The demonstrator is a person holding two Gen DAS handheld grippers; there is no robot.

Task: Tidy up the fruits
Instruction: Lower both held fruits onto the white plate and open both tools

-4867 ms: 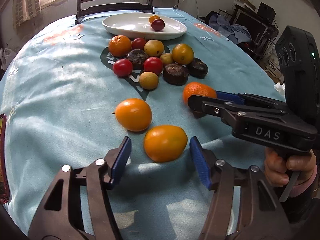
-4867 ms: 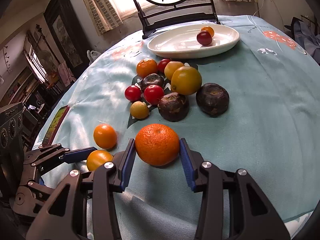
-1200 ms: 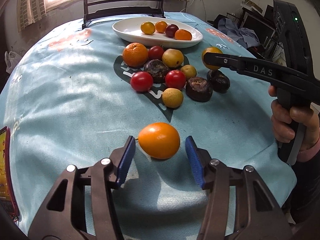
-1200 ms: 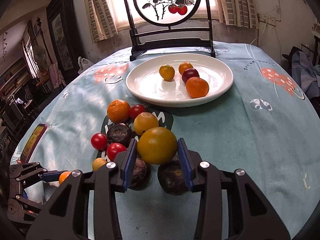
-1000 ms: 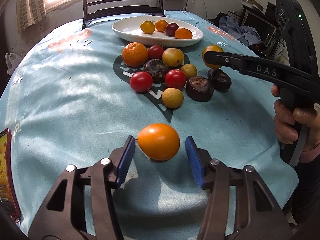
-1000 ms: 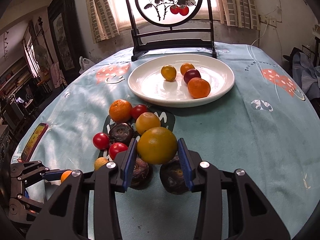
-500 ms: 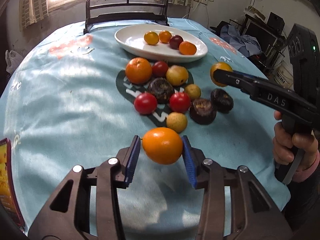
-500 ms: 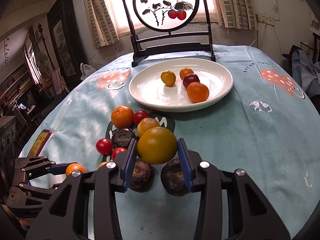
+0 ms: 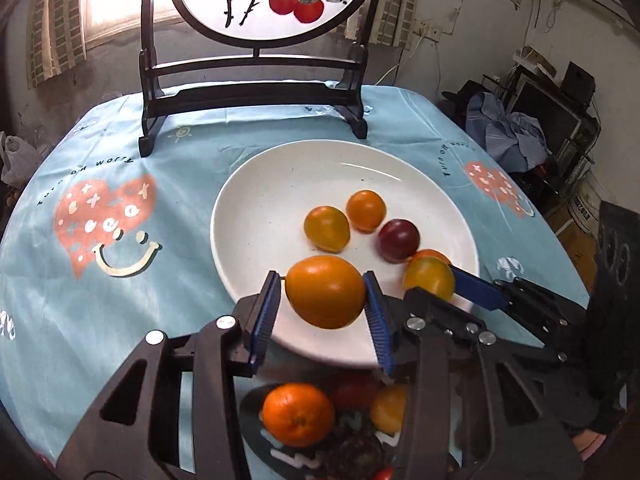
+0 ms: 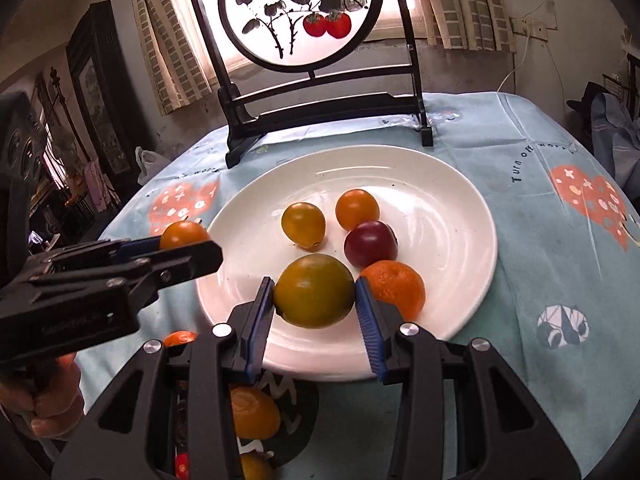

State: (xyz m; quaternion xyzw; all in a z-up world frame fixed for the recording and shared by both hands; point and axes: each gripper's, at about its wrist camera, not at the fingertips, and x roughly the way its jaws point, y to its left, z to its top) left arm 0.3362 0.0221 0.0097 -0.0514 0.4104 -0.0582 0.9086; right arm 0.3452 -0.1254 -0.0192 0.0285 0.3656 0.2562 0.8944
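The left gripper (image 9: 325, 292) has its fingers clamped on an orange fruit (image 9: 325, 291), held above the near rim of the white plate (image 9: 256, 208). The right gripper (image 10: 315, 291) grips a yellow-green fruit (image 10: 314, 290) over the plate's near half, just beside a mandarin (image 10: 396, 288) lying in the plate. Three more small fruits sit near the plate's middle. On the tabletop (image 9: 80, 300) near the plate's front edge lie further fruits.
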